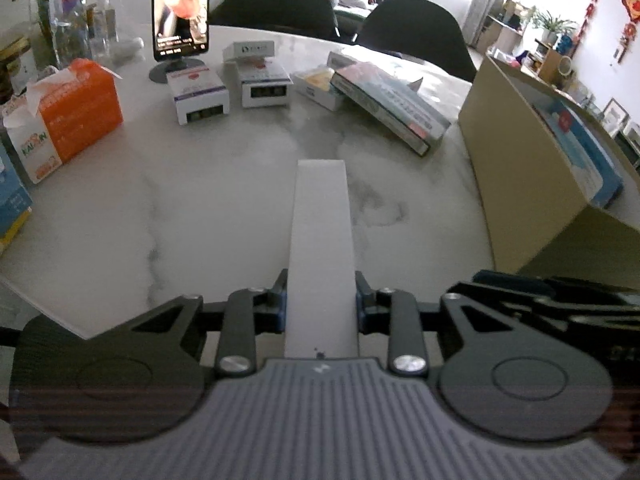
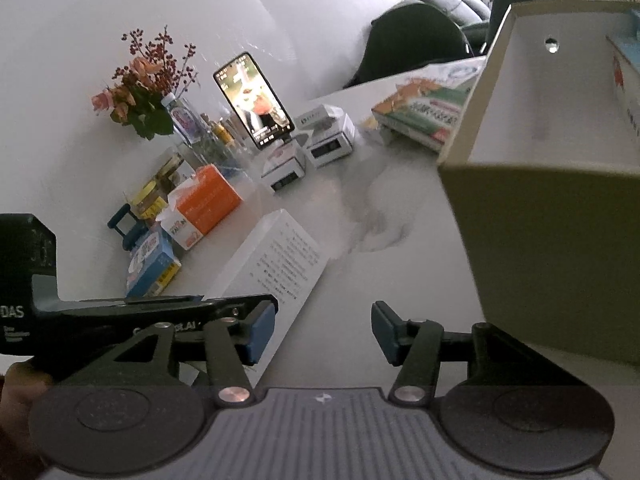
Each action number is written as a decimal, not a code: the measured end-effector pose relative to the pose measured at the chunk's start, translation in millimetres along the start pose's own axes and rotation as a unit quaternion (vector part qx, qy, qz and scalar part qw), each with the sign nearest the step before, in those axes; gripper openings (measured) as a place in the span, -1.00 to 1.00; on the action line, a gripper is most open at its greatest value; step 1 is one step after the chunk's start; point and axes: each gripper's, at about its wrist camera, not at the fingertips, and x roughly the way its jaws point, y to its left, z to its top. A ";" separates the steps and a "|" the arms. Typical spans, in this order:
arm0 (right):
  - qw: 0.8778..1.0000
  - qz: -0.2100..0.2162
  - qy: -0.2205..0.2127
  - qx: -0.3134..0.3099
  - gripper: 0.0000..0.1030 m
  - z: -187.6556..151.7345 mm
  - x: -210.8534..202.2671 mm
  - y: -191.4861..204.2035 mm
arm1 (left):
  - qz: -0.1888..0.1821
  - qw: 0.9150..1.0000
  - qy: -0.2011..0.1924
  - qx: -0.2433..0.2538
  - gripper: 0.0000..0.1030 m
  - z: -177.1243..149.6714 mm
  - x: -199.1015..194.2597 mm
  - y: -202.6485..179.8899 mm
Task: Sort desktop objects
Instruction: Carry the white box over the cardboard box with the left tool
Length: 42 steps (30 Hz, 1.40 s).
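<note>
1. At the far left of the left wrist view, an orange tissue pack (image 1: 70, 114) stands on the marble table (image 1: 200, 208), with a blue carton (image 1: 12, 204) just beside it at the edge of the picture.
2. Behind them a phone (image 1: 181, 8) stands upright on its stand, with the screen lit.
3. To the right of the phone, two small white boxes (image 1: 200, 96) stand side by side, and a smaller white box (image 1: 249, 49) lies on top of the right one.
4. In the middle, the left gripper (image 1: 320, 300) has its jaws closed on a long white box (image 1: 321, 240), one pad on each long side; the box points forward, away from the camera, above the table.
5. Further right, a flat pink and blue box (image 1: 394, 106) lies tilted, leaning on another small box.
6. At the right edge stands a cardboard box (image 1: 516, 168), open at the top, with a blue and white box (image 1: 580, 148) inside it.
7. In the right wrist view, the right gripper (image 2: 324, 330) has its jaws apart and they hold nothing; it is between the long white box and the wall of the cardboard box.
</note>
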 end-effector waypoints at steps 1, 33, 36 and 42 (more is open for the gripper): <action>1.000 0.001 -0.003 -0.002 0.12 1.1 -2.3 0.7 | 0.001 1.000 -0.003 -0.002 -0.47 1.3 -0.9 -0.4; 0.990 0.000 -0.139 0.019 0.41 32.0 -100.4 -17.3 | -0.054 0.991 -0.120 -0.029 -0.47 57.9 -36.0 -50.2; 0.988 -0.005 -0.153 0.025 0.47 35.3 -109.5 -23.7 | -0.070 0.988 -0.132 -0.024 -0.48 65.4 -37.5 -61.7; 0.982 -0.025 -0.183 0.050 0.50 40.6 -129.9 -45.0 | -0.106 0.984 -0.142 -0.011 -0.47 80.7 -30.9 -87.2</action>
